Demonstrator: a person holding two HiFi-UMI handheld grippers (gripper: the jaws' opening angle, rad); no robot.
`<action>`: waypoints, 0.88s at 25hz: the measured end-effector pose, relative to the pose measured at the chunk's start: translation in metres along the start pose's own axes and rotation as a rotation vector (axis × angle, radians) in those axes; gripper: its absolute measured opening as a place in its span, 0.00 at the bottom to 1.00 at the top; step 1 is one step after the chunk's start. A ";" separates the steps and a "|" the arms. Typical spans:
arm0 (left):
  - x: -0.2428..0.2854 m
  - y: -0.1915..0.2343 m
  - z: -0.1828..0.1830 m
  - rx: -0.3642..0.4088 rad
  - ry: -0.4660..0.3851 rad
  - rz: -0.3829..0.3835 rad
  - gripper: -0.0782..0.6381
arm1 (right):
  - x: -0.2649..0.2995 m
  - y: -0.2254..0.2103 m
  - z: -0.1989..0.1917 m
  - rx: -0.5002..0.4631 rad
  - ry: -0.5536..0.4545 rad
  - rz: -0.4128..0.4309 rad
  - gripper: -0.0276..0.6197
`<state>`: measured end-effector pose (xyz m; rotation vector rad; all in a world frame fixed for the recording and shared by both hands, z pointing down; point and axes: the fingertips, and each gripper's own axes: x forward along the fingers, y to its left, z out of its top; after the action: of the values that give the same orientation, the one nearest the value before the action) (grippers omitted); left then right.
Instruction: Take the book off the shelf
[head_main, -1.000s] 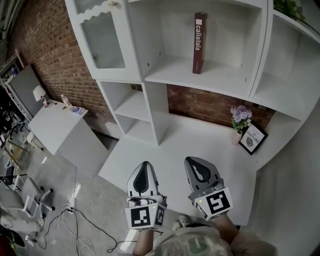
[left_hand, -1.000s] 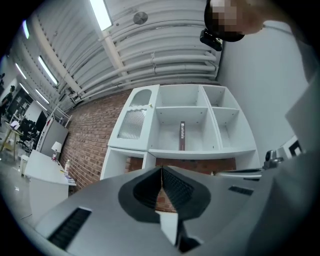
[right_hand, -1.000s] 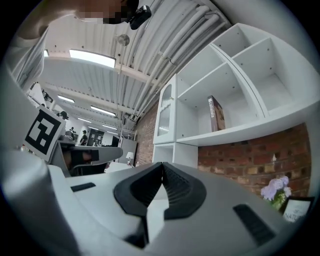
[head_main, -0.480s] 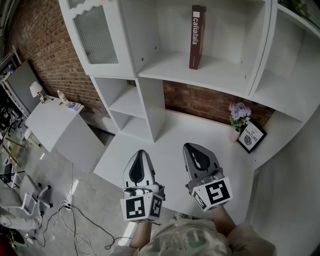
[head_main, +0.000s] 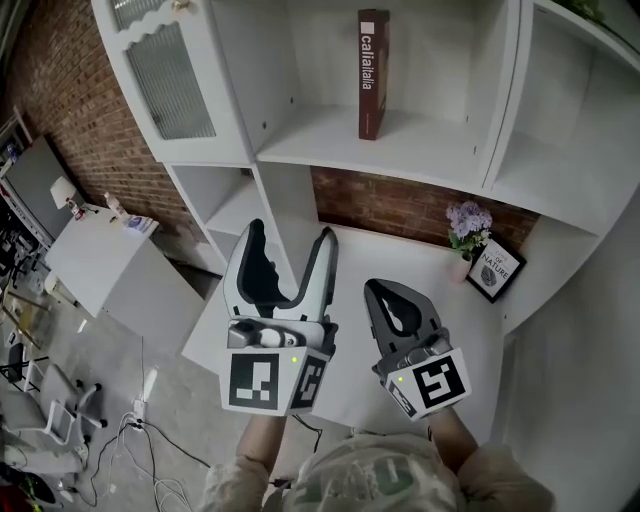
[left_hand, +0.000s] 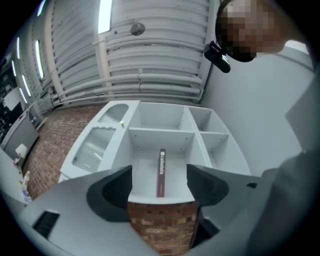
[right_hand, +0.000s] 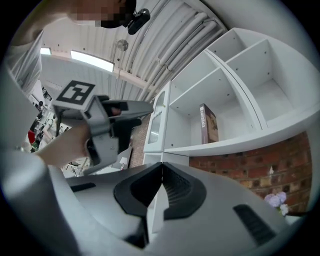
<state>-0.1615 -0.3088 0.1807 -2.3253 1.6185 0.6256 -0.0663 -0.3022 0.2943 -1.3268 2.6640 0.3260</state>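
On upper shelf (head_main: 430, 155), maroon book (head_main: 372, 75) stands upright, alone, spine outward. Left gripper (head_main: 290, 235) points up toward it, jaws just opening wide, nothing between them, book well apart. Right gripper (head_main: 378, 290) sits lower over white desk (head_main: 385, 250), jaws pressed together, empty.

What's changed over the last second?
The left gripper rose toward the shelf, and its fingers have just been opening, with nothing between them. The right gripper stays shut and low; the book still stands upright, untouched.
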 end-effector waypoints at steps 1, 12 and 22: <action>0.017 -0.005 0.007 0.008 -0.014 -0.036 0.57 | -0.001 -0.001 0.001 -0.003 -0.001 -0.001 0.07; 0.245 -0.019 -0.028 0.061 0.218 -0.114 0.59 | -0.042 -0.042 0.009 -0.013 -0.003 -0.130 0.07; 0.326 0.012 -0.113 0.056 0.442 -0.009 0.59 | -0.076 -0.109 -0.001 0.119 -0.015 -0.258 0.07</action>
<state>-0.0536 -0.6316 0.1263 -2.5520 1.7665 0.0570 0.0665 -0.3075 0.2983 -1.5966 2.4177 0.1419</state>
